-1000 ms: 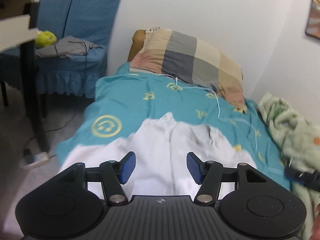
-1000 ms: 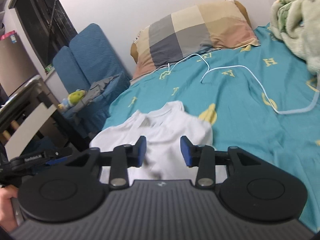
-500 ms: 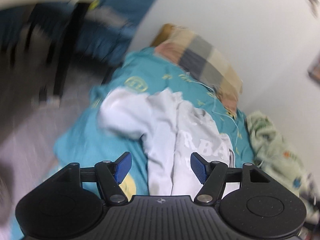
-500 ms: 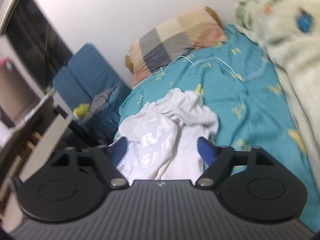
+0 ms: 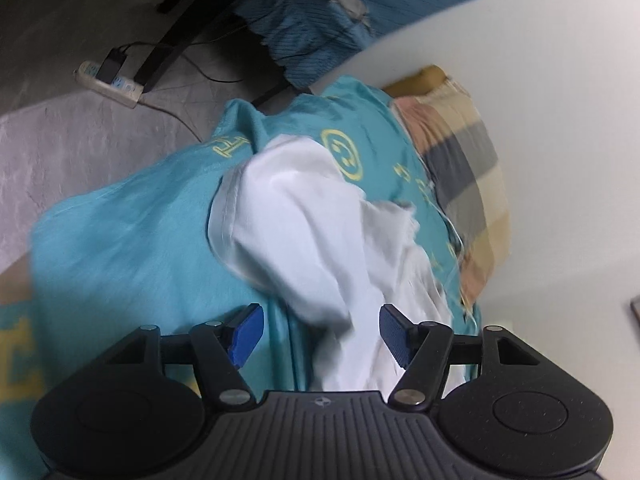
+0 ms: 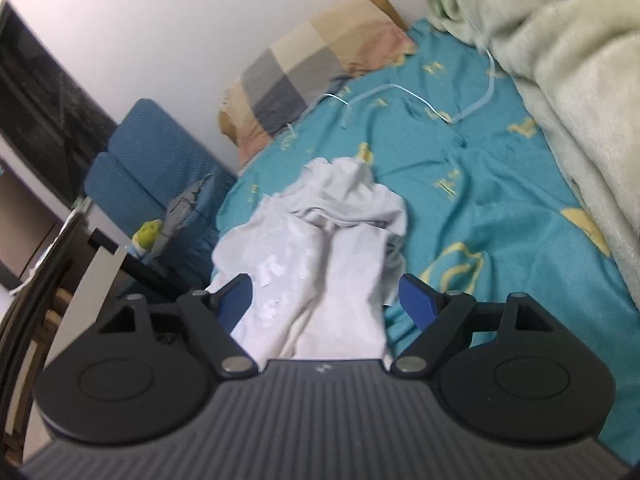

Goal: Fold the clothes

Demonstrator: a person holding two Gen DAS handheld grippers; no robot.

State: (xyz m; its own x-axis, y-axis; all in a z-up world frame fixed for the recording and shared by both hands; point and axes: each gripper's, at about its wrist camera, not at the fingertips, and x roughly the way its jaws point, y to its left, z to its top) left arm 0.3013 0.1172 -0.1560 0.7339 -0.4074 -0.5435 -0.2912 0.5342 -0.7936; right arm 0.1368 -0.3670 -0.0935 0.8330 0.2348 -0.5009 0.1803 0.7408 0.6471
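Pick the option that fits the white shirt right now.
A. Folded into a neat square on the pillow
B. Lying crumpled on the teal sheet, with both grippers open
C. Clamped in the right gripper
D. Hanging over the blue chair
B: the shirt lies bunched on the sheet, and the left gripper and right gripper show spread jaws.

Motion is blurring the white shirt (image 5: pixel 320 240), and its near end is disappearing behind the left claw (image 5: pixel 318 336). The frame edge is cutting off the cream blanket (image 6: pixel 568 92).
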